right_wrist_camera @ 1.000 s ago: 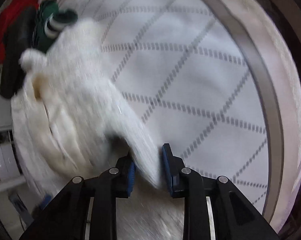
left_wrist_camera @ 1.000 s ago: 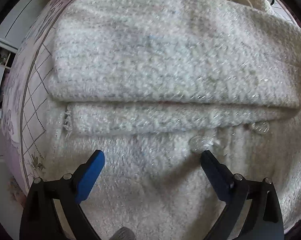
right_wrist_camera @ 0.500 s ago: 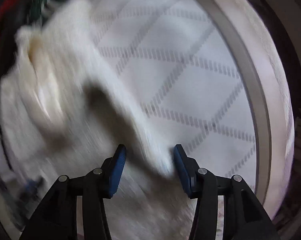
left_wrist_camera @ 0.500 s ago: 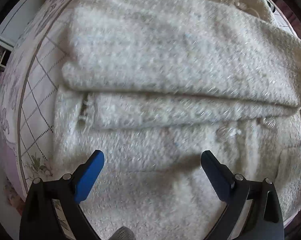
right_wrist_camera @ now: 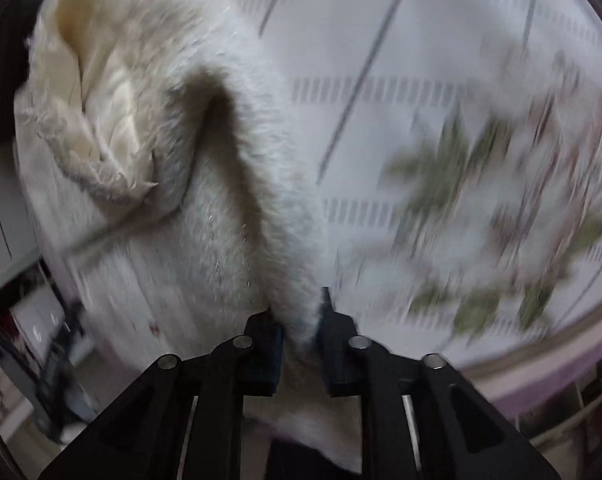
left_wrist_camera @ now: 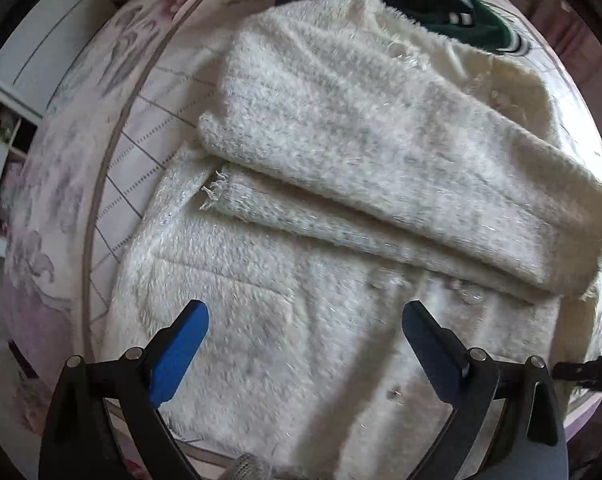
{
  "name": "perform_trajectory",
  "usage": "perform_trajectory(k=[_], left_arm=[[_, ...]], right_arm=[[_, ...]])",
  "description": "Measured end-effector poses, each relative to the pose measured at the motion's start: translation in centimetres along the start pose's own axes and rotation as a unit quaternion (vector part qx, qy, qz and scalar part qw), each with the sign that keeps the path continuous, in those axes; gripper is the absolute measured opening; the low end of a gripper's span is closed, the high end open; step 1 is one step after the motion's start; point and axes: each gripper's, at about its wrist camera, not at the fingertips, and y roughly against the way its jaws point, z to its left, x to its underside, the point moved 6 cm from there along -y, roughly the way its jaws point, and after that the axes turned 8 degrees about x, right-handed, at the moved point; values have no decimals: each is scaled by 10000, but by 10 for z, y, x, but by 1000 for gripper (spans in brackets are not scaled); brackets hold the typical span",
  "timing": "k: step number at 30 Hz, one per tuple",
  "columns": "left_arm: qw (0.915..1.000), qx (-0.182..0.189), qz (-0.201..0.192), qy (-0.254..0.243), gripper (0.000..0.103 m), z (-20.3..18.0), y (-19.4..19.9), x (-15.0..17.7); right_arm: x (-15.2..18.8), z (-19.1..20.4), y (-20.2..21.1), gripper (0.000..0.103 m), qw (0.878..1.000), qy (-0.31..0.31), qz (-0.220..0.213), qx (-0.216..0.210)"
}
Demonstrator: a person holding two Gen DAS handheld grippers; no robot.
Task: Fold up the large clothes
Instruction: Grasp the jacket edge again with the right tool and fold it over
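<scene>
Left gripper (left_wrist_camera: 305, 340) hovers with its blue-padded fingers (left_wrist_camera: 179, 346) spread wide, nothing between them. Right gripper (right_wrist_camera: 301, 320) has its jaws pinched in tight on a fold of the white fuzzy garment (right_wrist_camera: 237, 216), the fabric bunched between its black fingers (right_wrist_camera: 261, 344).

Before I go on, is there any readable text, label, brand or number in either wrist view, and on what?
None can be read.
White fuzzy jacket: no tag or label showing.
Dark strip at the right edge of the left wrist view: pale marks, too small and cut off to read.
Right wrist view: bedspread motion-blurred, only pattern visible.
</scene>
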Motion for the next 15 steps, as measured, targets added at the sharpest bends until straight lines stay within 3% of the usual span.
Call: perform_trajectory(k=[2,3,4,5,7,10,13,15], left_arm=[[10000,-15,-18,-80,100,-9,4,8],[10000,-23,-11,-80,100,-30,-3,2],[10000,-21,9,-72,100,-41,-3,5],[10000,15,50,-28,100,-52,-6,9],[9999,30,135,92,100,-75,-16,-1],[9991,-94,278,319,100,-103,-34,3],[9972,-291,440,525,100,-116,-52,8],[9953,-487,530,648,100,-123,-61,11]], right_arm=[[-6,-9,19,28,9996,-118,-239,-111],[-14,-19,43,36,9981,-291,-482,-243],[-21,-27,58,55,9958,-442,-727,-347],[-37,-34,65,63,9917,-619,-1020,-479],[-72,-35,93,64,9806,-881,-1488,-928],[-134,-56,116,64,9680,-1114,-1680,-1492],[-203,-36,91,64,9606,-1236,-1084,-2241],[-222,8,50,64,9641,-991,-557,-2399]])
